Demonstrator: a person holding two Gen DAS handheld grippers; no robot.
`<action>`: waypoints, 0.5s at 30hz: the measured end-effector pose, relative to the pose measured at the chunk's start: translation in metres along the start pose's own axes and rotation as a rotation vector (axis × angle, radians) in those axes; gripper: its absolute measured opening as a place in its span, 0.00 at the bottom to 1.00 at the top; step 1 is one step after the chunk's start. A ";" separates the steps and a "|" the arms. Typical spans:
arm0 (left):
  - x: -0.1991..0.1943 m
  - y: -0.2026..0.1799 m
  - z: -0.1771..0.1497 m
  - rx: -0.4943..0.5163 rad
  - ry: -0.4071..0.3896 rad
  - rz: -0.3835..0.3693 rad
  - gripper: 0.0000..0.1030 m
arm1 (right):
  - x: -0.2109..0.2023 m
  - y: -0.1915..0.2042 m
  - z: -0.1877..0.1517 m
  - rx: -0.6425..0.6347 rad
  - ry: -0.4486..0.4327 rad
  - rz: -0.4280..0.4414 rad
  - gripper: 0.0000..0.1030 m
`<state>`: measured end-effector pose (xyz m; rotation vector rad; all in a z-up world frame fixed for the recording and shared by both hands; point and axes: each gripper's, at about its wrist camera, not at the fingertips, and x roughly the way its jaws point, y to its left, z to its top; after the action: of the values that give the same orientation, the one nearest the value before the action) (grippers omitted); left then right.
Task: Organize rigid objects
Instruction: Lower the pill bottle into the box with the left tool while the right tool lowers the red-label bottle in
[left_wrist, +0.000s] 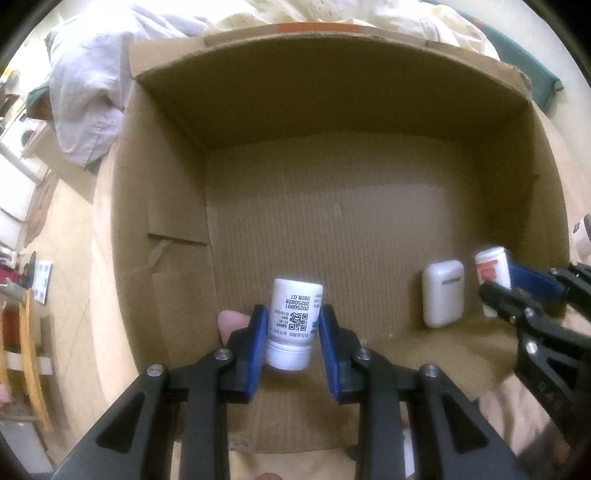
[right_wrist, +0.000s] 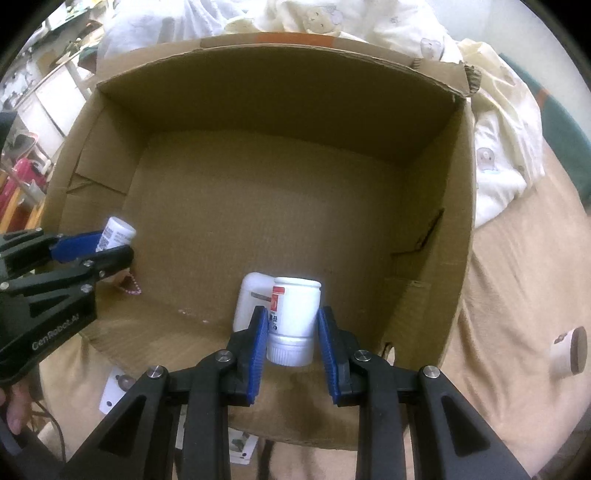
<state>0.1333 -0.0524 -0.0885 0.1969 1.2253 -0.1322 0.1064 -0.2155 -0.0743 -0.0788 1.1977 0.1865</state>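
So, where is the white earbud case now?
The white earbud case lies on the cardboard box floor, near its right corner, just left of the red-labelled bottle.

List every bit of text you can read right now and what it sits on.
"20250801", "20250828", "2028.07.": white bottle in the left claw, beside a QR code; its other print is too small.
"GenRobot.AI": left claw body, right wrist view.
Red-labelled bottle in the right claw: print unreadable.

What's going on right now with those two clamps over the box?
Left tool gripping QR-label bottle. Right tool gripping red-label bottle. Both over cardboard box. White case beside the right drop spot.
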 end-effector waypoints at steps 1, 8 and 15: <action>0.001 -0.001 0.000 0.002 0.003 0.002 0.25 | 0.000 0.000 0.000 -0.001 0.000 -0.003 0.28; 0.002 -0.003 0.003 0.006 0.004 0.006 0.25 | -0.002 0.007 0.000 -0.011 -0.002 -0.021 0.28; -0.012 -0.010 -0.001 0.013 -0.024 -0.010 0.60 | -0.015 0.000 0.006 0.057 -0.066 0.098 0.68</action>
<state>0.1266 -0.0616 -0.0780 0.2003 1.2022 -0.1507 0.1061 -0.2166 -0.0579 0.0357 1.1408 0.2393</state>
